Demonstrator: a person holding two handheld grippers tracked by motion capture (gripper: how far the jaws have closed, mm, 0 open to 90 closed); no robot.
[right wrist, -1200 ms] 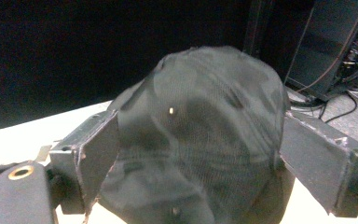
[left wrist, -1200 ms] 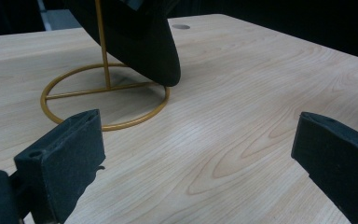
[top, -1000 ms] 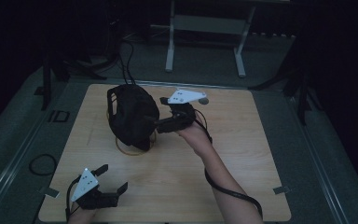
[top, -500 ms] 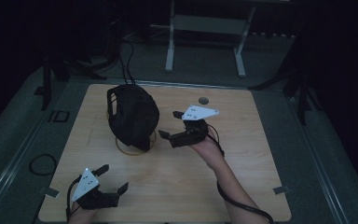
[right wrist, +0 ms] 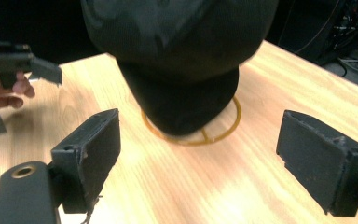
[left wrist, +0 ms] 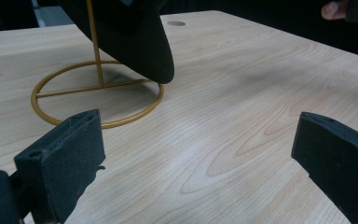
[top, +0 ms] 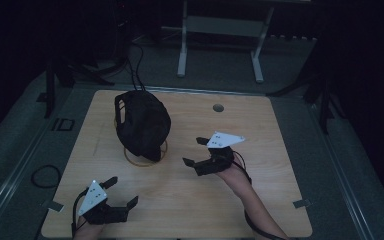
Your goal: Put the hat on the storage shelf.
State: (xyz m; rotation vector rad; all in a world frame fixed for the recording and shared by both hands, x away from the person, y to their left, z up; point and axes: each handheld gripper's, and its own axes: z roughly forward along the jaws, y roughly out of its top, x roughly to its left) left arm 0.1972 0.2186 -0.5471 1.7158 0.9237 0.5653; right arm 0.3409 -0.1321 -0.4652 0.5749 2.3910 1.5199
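1. A black fabric cap (top: 142, 124) hangs on a thin gold wire stand with a ring base (top: 145, 156), set left of centre on the pale wooden bench (top: 260, 130).
2. In the left gripper view the cap's dark brim (left wrist: 144, 42) dips over the ring base (left wrist: 93, 88) without touching the wood.
3. The right claw (top: 195, 151) hovers just right of the stand, its jaws spread wide and holding nothing, pointed at the cap.
4. In the right gripper view the cap (right wrist: 182, 51) sits between the two black jaws, well beyond their tips.
5. The left claw (top: 122, 192) rests near the bench's front-left corner, well apart from the stand, its jaws also wide apart and empty.
6. A small round hole (top: 218, 107) marks the bench's far side.
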